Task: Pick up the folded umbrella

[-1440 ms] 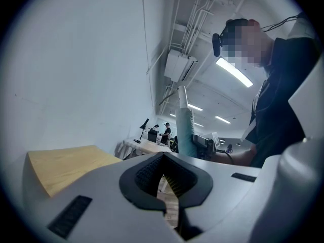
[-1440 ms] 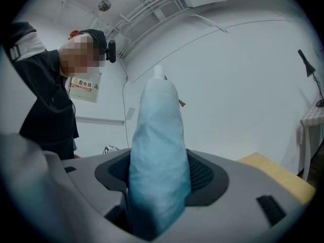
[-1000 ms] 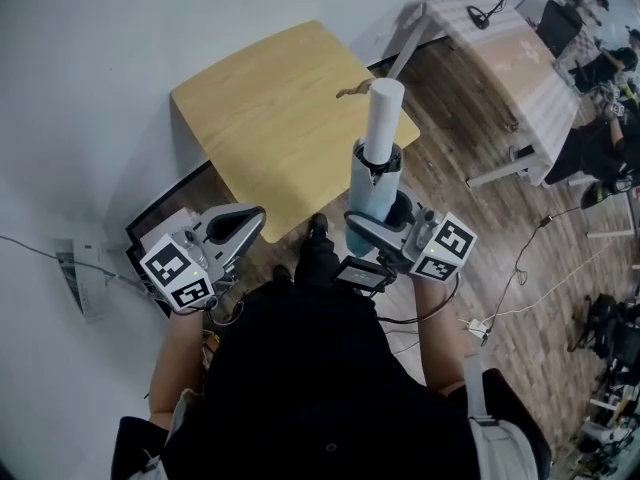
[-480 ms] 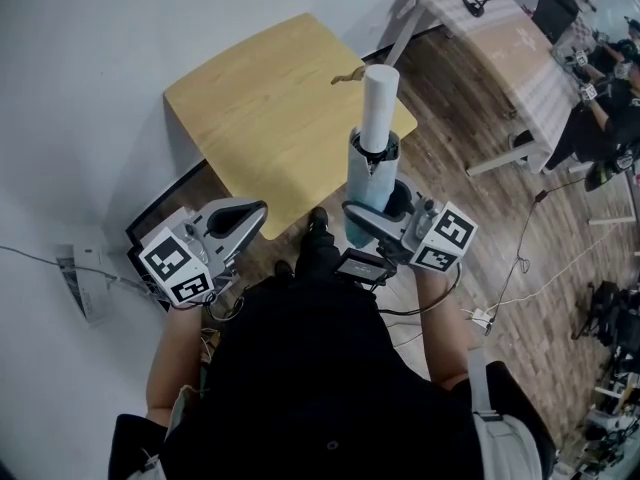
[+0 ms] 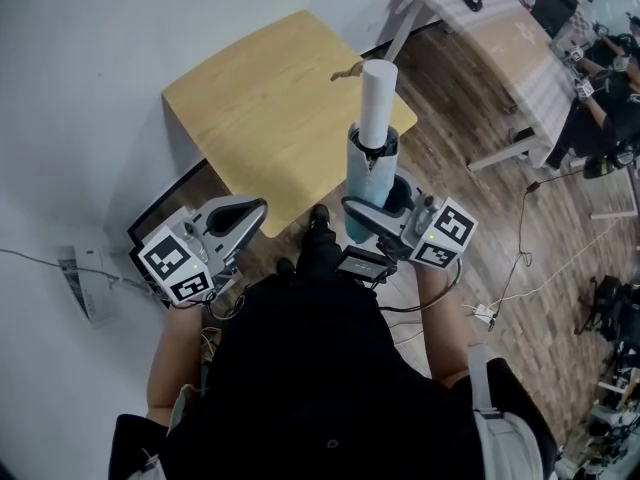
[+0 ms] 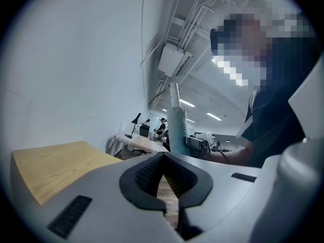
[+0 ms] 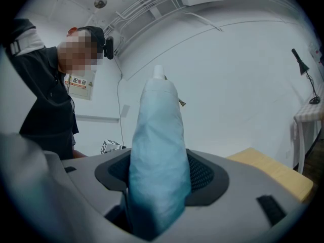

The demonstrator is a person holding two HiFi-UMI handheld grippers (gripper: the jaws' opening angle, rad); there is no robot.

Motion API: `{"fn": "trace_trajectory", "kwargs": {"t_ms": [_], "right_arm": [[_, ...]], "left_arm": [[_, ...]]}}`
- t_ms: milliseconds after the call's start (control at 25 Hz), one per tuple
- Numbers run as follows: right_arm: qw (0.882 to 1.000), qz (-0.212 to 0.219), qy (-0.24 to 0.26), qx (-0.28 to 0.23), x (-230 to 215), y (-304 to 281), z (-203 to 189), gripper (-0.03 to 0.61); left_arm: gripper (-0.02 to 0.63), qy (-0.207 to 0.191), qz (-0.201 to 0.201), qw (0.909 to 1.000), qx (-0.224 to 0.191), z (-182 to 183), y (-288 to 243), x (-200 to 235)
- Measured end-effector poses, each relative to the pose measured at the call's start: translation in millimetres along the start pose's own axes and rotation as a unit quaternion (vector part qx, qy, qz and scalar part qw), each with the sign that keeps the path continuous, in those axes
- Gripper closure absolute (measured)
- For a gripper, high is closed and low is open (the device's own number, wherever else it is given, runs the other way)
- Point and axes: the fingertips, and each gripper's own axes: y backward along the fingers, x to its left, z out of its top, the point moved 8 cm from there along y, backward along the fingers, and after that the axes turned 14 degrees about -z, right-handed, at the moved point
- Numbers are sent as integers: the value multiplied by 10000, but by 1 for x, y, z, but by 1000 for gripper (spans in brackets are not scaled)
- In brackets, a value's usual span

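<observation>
The folded umbrella (image 5: 369, 180) stands upright in front of me, light blue fabric below and a white handle (image 5: 376, 96) on top. My right gripper (image 5: 373, 218) is shut on its lower fabric part, above the wood floor by the table's near corner. In the right gripper view the blue fabric (image 7: 158, 151) fills the space between the dark pads (image 7: 201, 175). My left gripper (image 5: 243, 218) hangs to the left, apart from the umbrella, jaws together with nothing between them. From the left gripper view the umbrella (image 6: 177, 128) shows beyond the closed pads (image 6: 147, 173).
A square light-wood table (image 5: 260, 118) stands ahead against the white wall, with a small brown item (image 5: 347, 71) at its far edge. A long desk (image 5: 510, 48) runs at the upper right, with seated people (image 5: 605, 78) beyond. Cables (image 5: 500, 298) lie on the floor at right.
Hardly anything has moved: the right gripper keeps the umbrella upright in the same place, the left stays put, and only the view has shifted slightly.
</observation>
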Motion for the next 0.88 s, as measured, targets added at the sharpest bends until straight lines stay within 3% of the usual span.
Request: {"fn": "trace_trajectory", "kwargs": {"t_ms": [880], "right_arm": [[10000,38,-8,-63,1,-4,2,281]], "left_arm": [[603,-42,53,10000,3,4,0,-7]]}}
